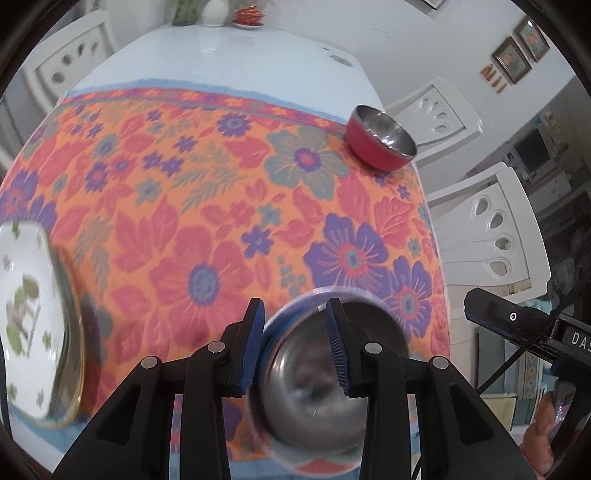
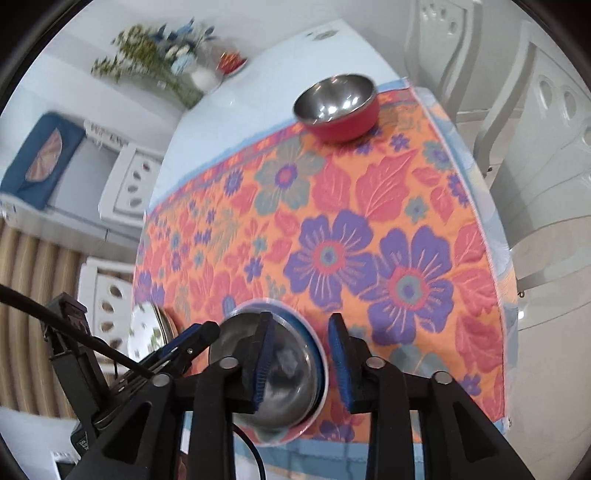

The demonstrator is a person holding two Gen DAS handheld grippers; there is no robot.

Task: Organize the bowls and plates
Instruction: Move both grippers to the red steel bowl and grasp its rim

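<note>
A blue bowl with a steel inside (image 1: 310,391) sits near the table's front edge. My left gripper (image 1: 295,345) is open, its fingers straddling the bowl's left rim. The same bowl shows in the right wrist view (image 2: 284,373), where my right gripper (image 2: 301,356) is open and straddles its right rim. A red bowl with a steel inside (image 1: 380,138) stands at the far right of the floral cloth, also in the right wrist view (image 2: 338,107). A white floral plate (image 1: 29,314) lies at the left, blurred; it shows again in the right wrist view (image 2: 147,332).
An orange floral cloth (image 1: 207,206) covers the near half of the white table (image 1: 229,55). A vase (image 1: 214,13) and a red dish (image 1: 248,16) stand at the far end. White chairs (image 1: 491,229) line the right side.
</note>
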